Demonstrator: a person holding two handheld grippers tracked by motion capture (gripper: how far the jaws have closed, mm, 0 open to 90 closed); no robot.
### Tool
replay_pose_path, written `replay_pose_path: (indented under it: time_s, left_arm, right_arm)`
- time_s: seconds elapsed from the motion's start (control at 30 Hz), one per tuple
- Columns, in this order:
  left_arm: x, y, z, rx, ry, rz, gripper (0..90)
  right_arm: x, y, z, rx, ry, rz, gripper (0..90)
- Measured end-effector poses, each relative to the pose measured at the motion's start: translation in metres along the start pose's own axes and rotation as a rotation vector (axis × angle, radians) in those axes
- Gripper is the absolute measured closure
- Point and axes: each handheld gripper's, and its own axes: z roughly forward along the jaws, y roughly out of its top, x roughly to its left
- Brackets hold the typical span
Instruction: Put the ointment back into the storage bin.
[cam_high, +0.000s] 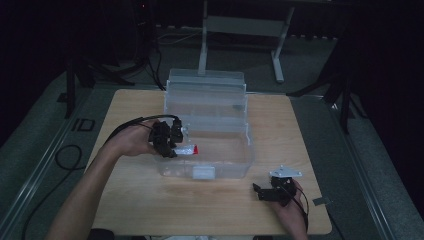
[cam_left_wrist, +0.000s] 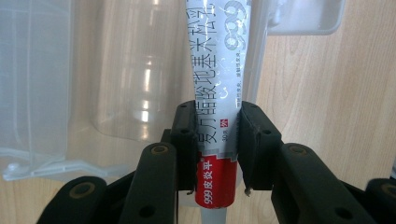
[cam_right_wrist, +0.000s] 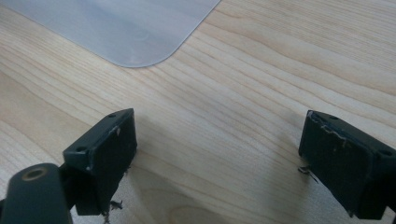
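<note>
The left gripper (cam_left_wrist: 215, 140) is clamped on a tube (cam_left_wrist: 218, 93), holding it over the left end of the clear box (cam_high: 240, 165). The right gripper (cam_right_wrist: 219, 163) rests on the table (cam_high: 150, 200), jaws wide apart and empty.

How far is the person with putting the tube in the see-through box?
Done: the clear plastic box stands open and the left gripper has its fingers shut on the ointment tube. In hand: it holds the tube over the box. Left: lowering and letting go. The right gripper waits open on the wooden table.
</note>
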Motion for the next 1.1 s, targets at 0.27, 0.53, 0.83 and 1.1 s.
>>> replay_pose_path:
  time_s: [0.27, 0.53, 0.83, 1.1]
  left_arm:
    - [0.005, 0.000, 0.005, 0.008, -0.019, -0.006, 70.2]
    - [0.007, 0.002, 0.013, 0.028, -0.026, 0.007, 70.1]
    - [0.009, 0.003, 0.017, 0.031, -0.033, 0.002, 70.0]
    - [0.012, 0.003, 0.018, 0.030, -0.044, -0.011, 69.3]
  right_arm:
    - [0.000, 0.000, 0.000, 0.000, 0.000, 0.000, 11.1]
    - [0.000, 0.000, 0.000, 0.000, 0.000, 0.000, 11.1]
    - [0.000, 0.000, 0.000, 0.000, 0.000, 0.000, 11.1]
    - [0.000, 0.000, 0.000, 0.000, 0.000, 0.000, 11.1]
